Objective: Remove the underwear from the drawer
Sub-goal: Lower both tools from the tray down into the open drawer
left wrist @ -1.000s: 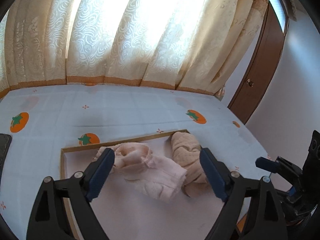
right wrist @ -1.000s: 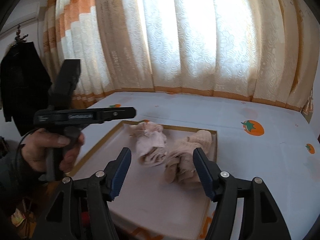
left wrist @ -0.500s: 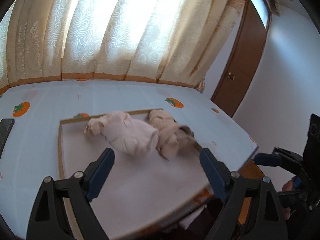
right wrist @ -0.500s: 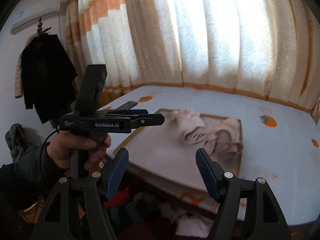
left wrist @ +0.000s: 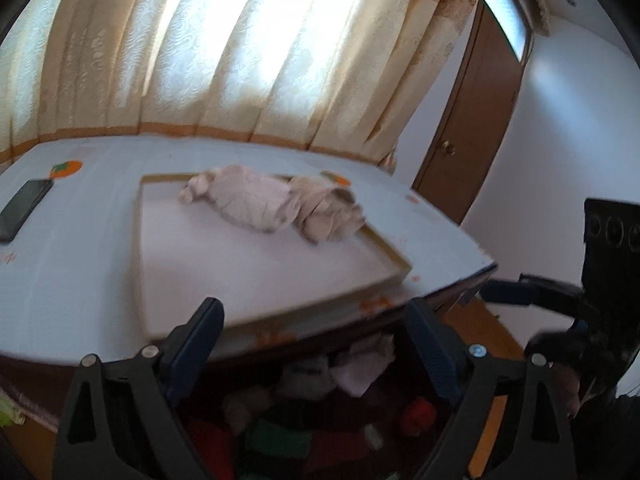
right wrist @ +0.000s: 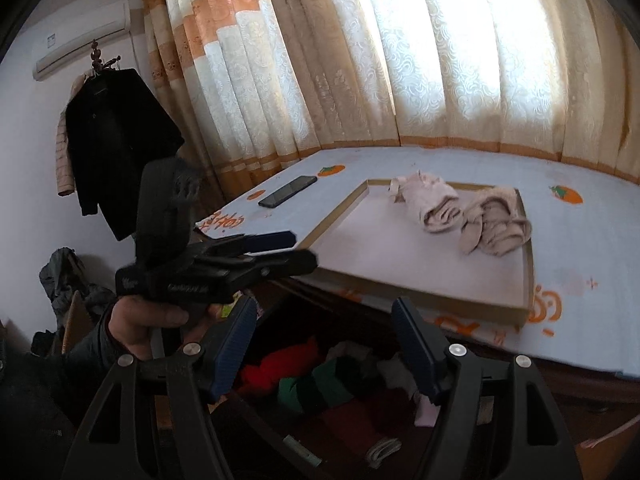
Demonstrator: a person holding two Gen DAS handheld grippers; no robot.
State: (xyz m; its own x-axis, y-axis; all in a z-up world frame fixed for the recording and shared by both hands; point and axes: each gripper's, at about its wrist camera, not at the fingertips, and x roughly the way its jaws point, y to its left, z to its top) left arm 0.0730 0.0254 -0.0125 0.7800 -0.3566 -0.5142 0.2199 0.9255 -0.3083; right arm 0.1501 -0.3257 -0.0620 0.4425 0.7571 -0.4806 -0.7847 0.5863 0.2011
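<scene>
Below the table edge: open drawer (right wrist: 340,392), clothes jumbled inside, newly in view as both grippers have drawn back from the tray (left wrist: 394,254). Left gripper (left wrist: 316,344) and right gripper (right wrist: 320,344): jaws apart, empty. Two pale underwear bundles (left wrist: 276,204) already on tray; next piece unpicked.

Directly below and between the jaws of the right hand-held gripper (right wrist: 324,346) lies the open drawer (right wrist: 340,392), clothes heaped inside it. Ahead and above, the counter (right wrist: 580,248) carries a tray (right wrist: 440,304); two bundles of underwear (right wrist: 460,212) rest side by side at the tray's far end. A phone (right wrist: 287,191) lies on the counter left of the tray. The left hand-held gripper (right wrist: 288,248) sits to the left, near the counter's edge.
</scene>
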